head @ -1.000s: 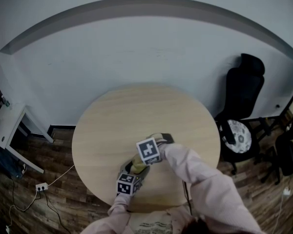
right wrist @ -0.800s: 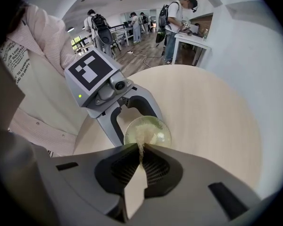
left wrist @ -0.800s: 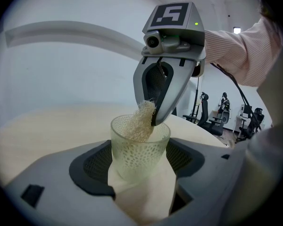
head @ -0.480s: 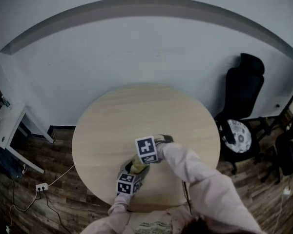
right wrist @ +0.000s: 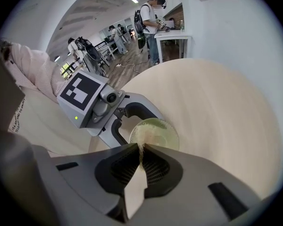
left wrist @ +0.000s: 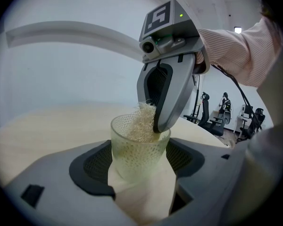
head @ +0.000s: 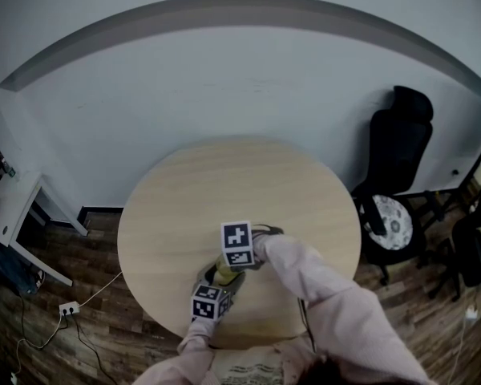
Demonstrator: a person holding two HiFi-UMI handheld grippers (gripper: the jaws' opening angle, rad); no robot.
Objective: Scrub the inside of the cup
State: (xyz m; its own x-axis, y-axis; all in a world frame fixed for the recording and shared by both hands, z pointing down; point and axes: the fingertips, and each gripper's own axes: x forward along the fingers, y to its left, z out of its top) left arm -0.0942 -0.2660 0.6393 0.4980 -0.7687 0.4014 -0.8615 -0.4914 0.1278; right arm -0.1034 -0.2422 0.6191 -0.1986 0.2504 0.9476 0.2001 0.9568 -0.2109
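Desk: white desk (head: 18,205) at the far left of the head view, standing on the wood-plank floor, well apart from the table.
Table: round, pale wood table (head: 224,175); both grippers work over its near edge.
Left gripper: left gripper (left wrist: 139,166) clenched on the cup, one dark ribbed pad against each side of its lower wall.
Cup: cup (left wrist: 137,149) upright between the left jaws, over the near part of the table; whether its base touches the wood cannot be told. It is translucent with a faint green tint. The wall is covered in small dimples and the rim is plain and round.
Scrubber: scrubber (left wrist: 140,124), a pale, straw-coloured wad of loose fibres, sits inside the cup and rises past the rim.
Right gripper: right gripper (right wrist: 140,150) points down into the cup's mouth, jaws pinched together on a tuft of the scrubber; a pink sleeve (head: 321,287) is behind it.
Chair: black office chair (head: 397,155) to the right, near the table's edge.
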